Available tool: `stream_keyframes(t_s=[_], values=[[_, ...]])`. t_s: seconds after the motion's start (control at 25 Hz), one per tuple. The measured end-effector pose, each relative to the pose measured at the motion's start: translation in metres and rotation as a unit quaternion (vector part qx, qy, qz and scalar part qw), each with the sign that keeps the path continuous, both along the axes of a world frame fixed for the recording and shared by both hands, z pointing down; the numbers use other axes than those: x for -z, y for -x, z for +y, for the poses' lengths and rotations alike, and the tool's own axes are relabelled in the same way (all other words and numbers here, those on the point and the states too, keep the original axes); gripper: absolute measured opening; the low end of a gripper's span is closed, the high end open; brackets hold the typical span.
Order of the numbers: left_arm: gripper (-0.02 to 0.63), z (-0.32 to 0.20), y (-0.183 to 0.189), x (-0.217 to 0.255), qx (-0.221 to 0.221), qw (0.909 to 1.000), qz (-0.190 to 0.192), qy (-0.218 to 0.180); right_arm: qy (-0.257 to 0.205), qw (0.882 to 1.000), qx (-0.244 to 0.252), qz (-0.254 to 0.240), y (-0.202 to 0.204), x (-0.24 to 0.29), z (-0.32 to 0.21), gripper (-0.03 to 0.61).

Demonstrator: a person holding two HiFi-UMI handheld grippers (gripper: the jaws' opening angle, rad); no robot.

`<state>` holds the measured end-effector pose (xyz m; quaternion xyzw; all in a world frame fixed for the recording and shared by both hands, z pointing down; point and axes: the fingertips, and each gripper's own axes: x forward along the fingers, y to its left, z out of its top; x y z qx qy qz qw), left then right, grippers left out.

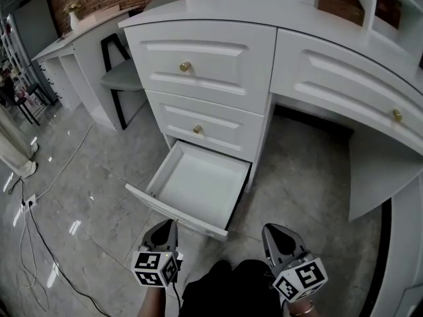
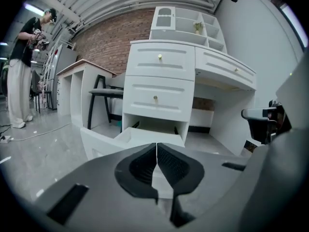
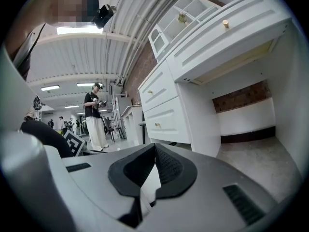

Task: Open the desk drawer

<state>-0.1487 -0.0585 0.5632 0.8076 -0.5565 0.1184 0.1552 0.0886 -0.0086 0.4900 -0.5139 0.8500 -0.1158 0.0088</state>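
The bottom drawer (image 1: 198, 185) of the white table (image 1: 218, 8) stands pulled well out, and with the left tongs (image 1: 169, 224) and right tongs (image 1: 275, 230) both pressed together and empty near its front, lifting clear without nudging it shut seems best.

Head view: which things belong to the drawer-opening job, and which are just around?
Job: bottom drawer, already pulled out; left tongs and right tongs, both shut, empty.
Around: top drawer, middle drawer, wide desk drawer, chair, power strip on the floor.
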Motion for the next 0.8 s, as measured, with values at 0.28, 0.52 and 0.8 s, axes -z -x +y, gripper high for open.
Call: stream_keyframes(t_s=[0.28, 0.52, 0.8], values=[[0.009, -0.006, -0.011, 0.050, -0.015, 0.9989, 0.010, -0.043, -0.017, 1.000, -0.008, 0.002, -0.009, 0.022, -0.001, 0.005], [0.009, -0.012, -0.015, 0.082, -0.023, 0.9973, 0.013, -0.069, -0.035, 0.999, -0.020, -0.006, -0.020, 0.040, -0.007, 0.005], [0.009, -0.009, -0.018, 0.107, -0.033, 0.9956, 0.017, -0.086, -0.052, 0.999, -0.015, 0.004, -0.023, 0.057, -0.007, 0.005]])
